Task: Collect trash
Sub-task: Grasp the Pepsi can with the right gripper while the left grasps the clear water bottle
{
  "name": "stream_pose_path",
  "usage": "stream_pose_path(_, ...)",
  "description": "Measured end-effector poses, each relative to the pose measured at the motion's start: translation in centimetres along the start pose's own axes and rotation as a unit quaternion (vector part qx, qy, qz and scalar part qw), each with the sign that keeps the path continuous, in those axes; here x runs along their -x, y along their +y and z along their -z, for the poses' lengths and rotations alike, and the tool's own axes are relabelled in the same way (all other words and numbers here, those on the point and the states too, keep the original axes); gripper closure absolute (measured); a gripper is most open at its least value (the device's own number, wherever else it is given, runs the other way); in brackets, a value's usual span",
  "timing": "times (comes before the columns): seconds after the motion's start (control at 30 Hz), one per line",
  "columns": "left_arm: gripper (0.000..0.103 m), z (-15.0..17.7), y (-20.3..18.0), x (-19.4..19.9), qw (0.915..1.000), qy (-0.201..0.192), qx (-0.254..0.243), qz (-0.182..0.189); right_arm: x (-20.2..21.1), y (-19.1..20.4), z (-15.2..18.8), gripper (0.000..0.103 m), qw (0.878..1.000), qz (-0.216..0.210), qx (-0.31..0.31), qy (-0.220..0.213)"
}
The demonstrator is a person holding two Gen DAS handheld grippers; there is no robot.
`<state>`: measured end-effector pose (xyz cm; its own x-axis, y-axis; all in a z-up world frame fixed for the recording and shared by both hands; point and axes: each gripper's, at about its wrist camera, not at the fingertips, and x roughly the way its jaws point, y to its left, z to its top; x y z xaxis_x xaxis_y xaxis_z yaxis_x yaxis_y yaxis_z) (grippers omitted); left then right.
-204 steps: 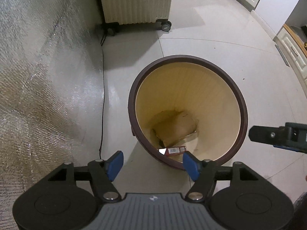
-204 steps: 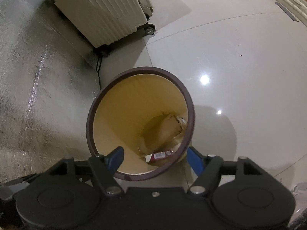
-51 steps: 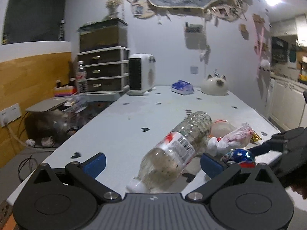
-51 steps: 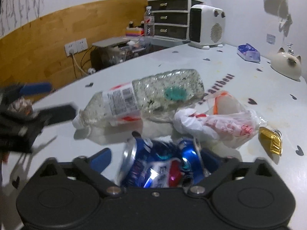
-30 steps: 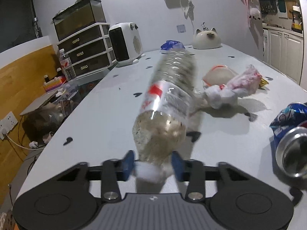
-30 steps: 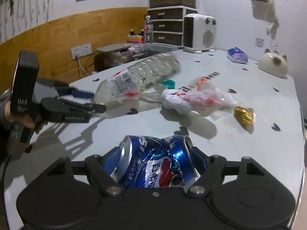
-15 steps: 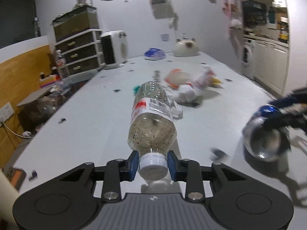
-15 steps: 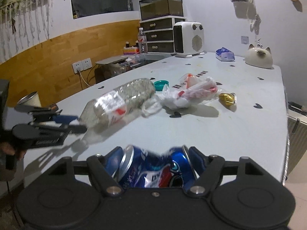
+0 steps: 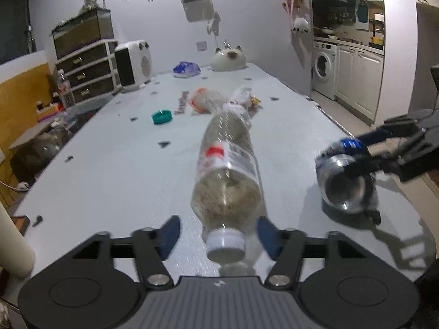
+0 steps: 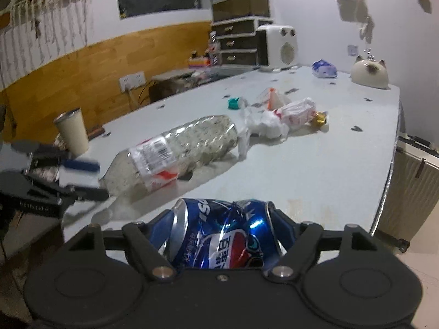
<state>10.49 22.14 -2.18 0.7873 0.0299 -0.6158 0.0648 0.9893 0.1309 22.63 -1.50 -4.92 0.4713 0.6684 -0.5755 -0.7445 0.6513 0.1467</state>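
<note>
A clear plastic bottle with a white cap lies on the white table, cap end between the fingers of my left gripper, which is open and not touching it. The bottle also shows in the right wrist view. My right gripper is shut on a crushed blue Pepsi can, held above the table's near edge; the can also shows in the left wrist view. Crumpled plastic wrappers lie beyond the bottle.
A teal lid, a gold wrapper, a white heater, a cat-shaped pot and a blue packet are on the table. A paper cup stands at its left edge. A radiator stands right of the table.
My left gripper has opened and let go of the bottle's cap; the bottle now lies on the table. My right gripper still holds the can and has drawn back a little.
</note>
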Motion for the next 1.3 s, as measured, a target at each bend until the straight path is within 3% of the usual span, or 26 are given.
stream_pose_path(0.17, 0.021, -2.6, -1.0, 0.6, 0.9995, -0.01, -0.03, 0.009, -0.5, 0.8, -1.5, 0.022, 0.997, 0.002, 0.041, 0.071)
stream_pose_path(0.4, 0.018, -6.3, -3.3, -1.3, 0.9957, 0.015, -0.085, 0.033, -0.8, 1.7, -2.4, 0.022, 0.989, -0.013, 0.062, 0.131)
stream_pose_path(0.5, 0.018, -7.2, -3.6, -2.8, 0.9952, 0.033, -0.072, 0.057, -0.8, 1.7, -2.3, 0.018, 0.988, -0.02, 0.058, 0.139)
stream_pose_path(0.8, 0.018, -8.4, -2.3, -6.8, 0.9913, 0.103, 0.022, 0.079, -1.5, 1.6, -2.9, 0.015, 0.983, -0.007, 0.052, 0.174)
stream_pose_path(1.0, 0.018, -9.1, -1.9, -8.4, 0.9867, 0.123, 0.065, 0.084, -2.5, 2.2, -3.9, 0.009, 0.977, 0.008, 0.06, 0.205)
stream_pose_path(1.13, 0.018, -9.4, -2.1, -9.5, 0.9842, 0.137, 0.073, 0.084, -3.3, 2.0, -4.3, 0.008, 0.974, 0.007, 0.042, 0.223)
stream_pose_path(1.3, 0.018, -9.0, -2.4, -10.5, 0.9815, 0.158, 0.07, 0.083, -4.1, 2.4, -4.1, 0.01, 0.966, 0.01, 0.069, 0.249)
